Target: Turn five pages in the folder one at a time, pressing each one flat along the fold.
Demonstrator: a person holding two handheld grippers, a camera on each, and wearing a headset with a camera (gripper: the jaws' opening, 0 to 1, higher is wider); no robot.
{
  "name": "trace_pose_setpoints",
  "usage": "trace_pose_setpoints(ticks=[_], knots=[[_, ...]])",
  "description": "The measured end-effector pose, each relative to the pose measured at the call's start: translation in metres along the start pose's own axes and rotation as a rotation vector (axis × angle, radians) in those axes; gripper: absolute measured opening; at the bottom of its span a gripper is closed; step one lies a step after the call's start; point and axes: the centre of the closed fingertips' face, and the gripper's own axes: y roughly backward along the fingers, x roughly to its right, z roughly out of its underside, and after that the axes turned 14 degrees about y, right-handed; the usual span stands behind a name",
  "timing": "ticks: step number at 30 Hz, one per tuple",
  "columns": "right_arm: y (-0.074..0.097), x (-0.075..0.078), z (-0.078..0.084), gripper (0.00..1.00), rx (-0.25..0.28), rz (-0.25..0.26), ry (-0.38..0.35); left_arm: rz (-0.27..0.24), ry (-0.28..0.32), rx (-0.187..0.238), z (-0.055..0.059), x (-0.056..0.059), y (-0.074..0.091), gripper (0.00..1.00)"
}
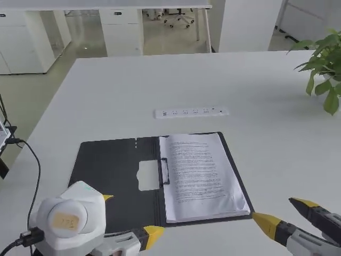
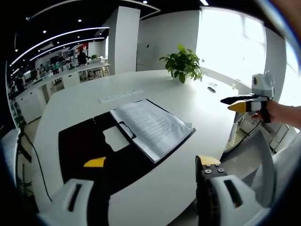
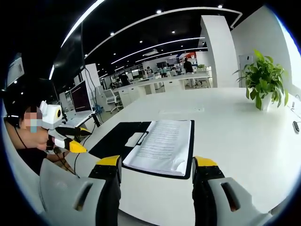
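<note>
Wide white surface, potted plant far ahead of right claw. Beyond, white cabinets, 1 office chair. Bright window, ceiling light strips overhead.

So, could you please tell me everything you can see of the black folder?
The black folder lies open and flat on the white table. Its left cover is bare apart from a small white patch near the spine, where a black clip sits. A stack of printed pages covers the right half. The left gripper and right gripper are open, short of its near edge.
</note>
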Motion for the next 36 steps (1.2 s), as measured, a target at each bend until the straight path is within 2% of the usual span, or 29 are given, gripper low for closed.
trace_pose_setpoints(ticks=[7,13,18,26,36], knots=[[-0.003,-0.003,0.005,0.60,-0.008,-0.001,-0.004,0.035,0.009,-0.016,0.003,0.006,-0.025,0.74],[-0.005,-0.005,0.007,0.60,-0.012,0.001,-0.011,0.058,-0.021,-0.032,0.002,0.014,-0.046,0.73],[-0.007,-0.007,0.007,0.60,-0.011,0.005,-0.016,0.083,-0.015,-0.029,0.000,0.021,-0.064,0.72],[-0.011,-0.011,0.010,0.60,-0.015,0.009,-0.029,0.106,-0.053,-0.046,0.002,0.032,-0.097,0.72],[-0.014,-0.017,0.016,0.59,-0.032,0.009,-0.032,0.130,-0.053,-0.037,0.002,0.042,-0.137,0.68]])
